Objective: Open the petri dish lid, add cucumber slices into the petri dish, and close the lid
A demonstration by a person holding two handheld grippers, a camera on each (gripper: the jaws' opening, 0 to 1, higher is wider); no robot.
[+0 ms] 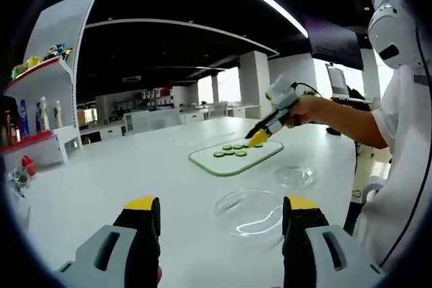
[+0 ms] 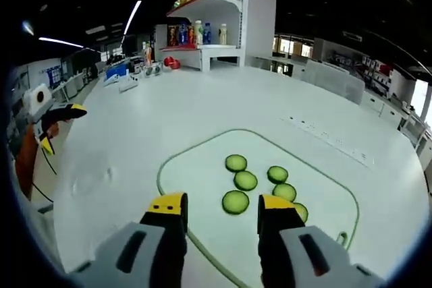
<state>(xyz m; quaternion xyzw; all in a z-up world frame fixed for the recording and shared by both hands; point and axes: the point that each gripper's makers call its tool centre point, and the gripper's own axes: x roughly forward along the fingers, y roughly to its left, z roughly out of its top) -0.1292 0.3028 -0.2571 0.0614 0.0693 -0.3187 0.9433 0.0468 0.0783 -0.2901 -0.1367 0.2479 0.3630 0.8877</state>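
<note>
- Right gripper (image 2: 221, 212) hovered over the cutting board (image 2: 202, 166), jaws apart, empty, above 5 cucumber slices (image 2: 245, 180).
- Left gripper (image 1: 221, 208) sat wide open, empty, near the petri dish (image 1: 251, 211); lid (image 1: 295, 177) lay beside it on the table (image 1: 135, 166).

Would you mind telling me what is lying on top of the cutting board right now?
Green cucumber slices lie in a loose cluster on the cutting board. The right gripper hovers over its near edge, jaws apart, partly covering one slice and hiding the board beneath it.

White table (image 2: 202, 106), green-edged cutting board (image 2: 324, 187), white shelf unit (image 2: 223, 25) with what look like bottles (image 2: 196, 34).
</note>
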